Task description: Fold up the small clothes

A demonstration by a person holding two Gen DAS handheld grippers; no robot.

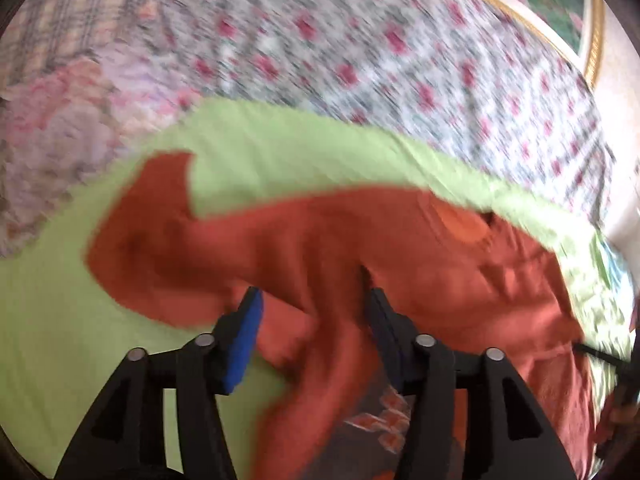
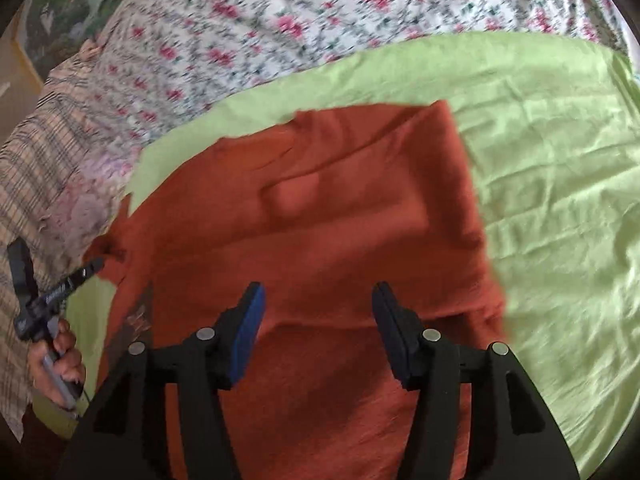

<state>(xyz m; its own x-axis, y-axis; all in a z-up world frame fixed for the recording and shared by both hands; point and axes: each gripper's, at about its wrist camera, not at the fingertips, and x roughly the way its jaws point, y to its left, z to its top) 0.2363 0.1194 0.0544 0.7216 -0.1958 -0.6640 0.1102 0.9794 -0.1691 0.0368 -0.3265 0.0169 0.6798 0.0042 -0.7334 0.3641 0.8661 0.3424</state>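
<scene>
A rust-orange small garment (image 2: 320, 220) lies on a light green cloth (image 2: 560, 160). In the left wrist view the garment (image 1: 320, 248) is rumpled, with a sleeve stretching left, and a bunched fold runs between the fingers of my left gripper (image 1: 314, 300), which is open. The right gripper (image 2: 318, 296) is open, hovering over the flatter body of the garment with nothing in it. The left gripper also shows at the left edge of the right wrist view (image 2: 94, 266), held by a hand, its tip at the garment's left corner. Both views are motion-blurred.
The green cloth lies on a bed with a floral sheet (image 2: 280, 20). A striped and pink-patterned blanket (image 2: 48, 160) lies at the left. A gold-framed picture (image 1: 576, 12) stands behind the bed. A patterned dark fabric (image 1: 380, 428) shows under the garment.
</scene>
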